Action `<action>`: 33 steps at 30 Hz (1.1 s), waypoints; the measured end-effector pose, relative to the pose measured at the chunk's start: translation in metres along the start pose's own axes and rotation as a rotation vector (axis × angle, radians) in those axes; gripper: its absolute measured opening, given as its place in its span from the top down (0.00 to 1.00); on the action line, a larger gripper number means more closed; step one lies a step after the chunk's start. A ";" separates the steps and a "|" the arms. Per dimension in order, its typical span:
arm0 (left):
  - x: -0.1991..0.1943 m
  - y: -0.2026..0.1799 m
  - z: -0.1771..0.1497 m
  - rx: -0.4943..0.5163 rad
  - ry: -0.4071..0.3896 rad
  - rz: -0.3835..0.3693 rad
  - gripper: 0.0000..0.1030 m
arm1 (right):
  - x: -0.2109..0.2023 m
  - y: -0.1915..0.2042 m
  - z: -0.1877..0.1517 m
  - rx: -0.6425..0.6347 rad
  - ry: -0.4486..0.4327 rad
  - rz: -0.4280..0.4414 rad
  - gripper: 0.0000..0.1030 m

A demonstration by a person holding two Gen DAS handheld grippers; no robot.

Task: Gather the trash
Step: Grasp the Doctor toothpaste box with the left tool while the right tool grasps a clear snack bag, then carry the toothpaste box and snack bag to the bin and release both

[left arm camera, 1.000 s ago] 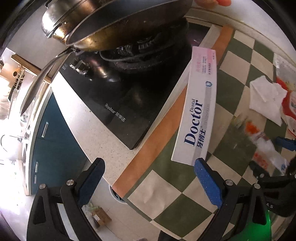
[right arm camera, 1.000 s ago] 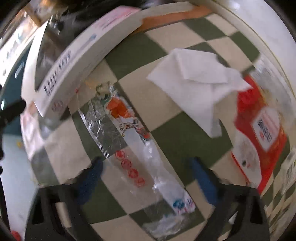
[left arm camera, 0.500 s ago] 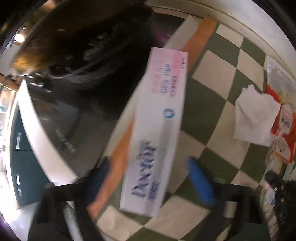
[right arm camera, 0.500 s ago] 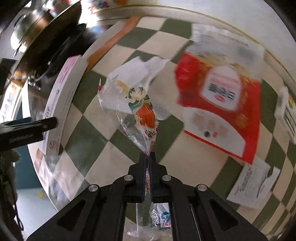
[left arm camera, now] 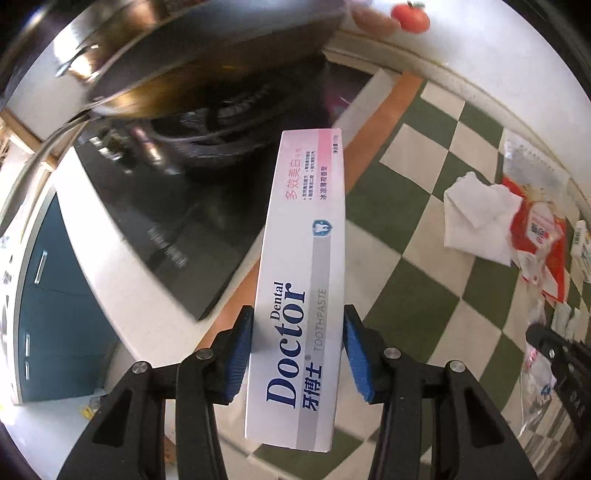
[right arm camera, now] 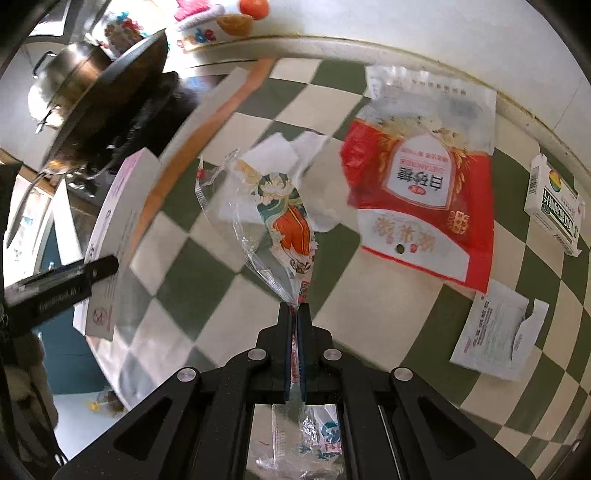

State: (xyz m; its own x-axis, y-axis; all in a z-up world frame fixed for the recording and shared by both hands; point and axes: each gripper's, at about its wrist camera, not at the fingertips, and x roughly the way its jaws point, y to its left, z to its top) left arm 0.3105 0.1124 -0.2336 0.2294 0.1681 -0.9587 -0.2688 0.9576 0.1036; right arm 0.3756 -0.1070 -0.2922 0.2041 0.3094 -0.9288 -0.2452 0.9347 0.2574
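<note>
- Left gripper (left arm camera: 298,345), lower centre of its frame, has just closed its blue pads onto a white toothpaste box (left arm camera: 303,291).
- Right gripper (right arm camera: 295,325), jaws fully together, pinches a clear plastic wrapper (right arm camera: 277,221) at frame centre above the checkered cloth (right arm camera: 369,306).

Kitchen scene: green-and-white checkered cloth (left arm camera: 417,236) covers tabletop; black glass stove (left arm camera: 177,229) with wok (left arm camera: 207,62) alongside; teal cabinets (left arm camera: 55,317) below; white wall (right arm camera: 424,22) behind; bright daylight.
</note>
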 end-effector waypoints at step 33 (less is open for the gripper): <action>0.327 0.417 -0.424 -0.825 0.512 -0.257 0.58 | 0.392 0.418 -0.302 -0.425 0.568 0.150 0.98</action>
State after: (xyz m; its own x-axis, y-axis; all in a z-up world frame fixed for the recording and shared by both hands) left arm -0.1231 0.4678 -0.6156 -0.0063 -0.3274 -0.9449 -0.8766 0.4564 -0.1523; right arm 0.0671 0.3524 -0.6286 -0.3563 0.1822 -0.9164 -0.6029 0.7044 0.3745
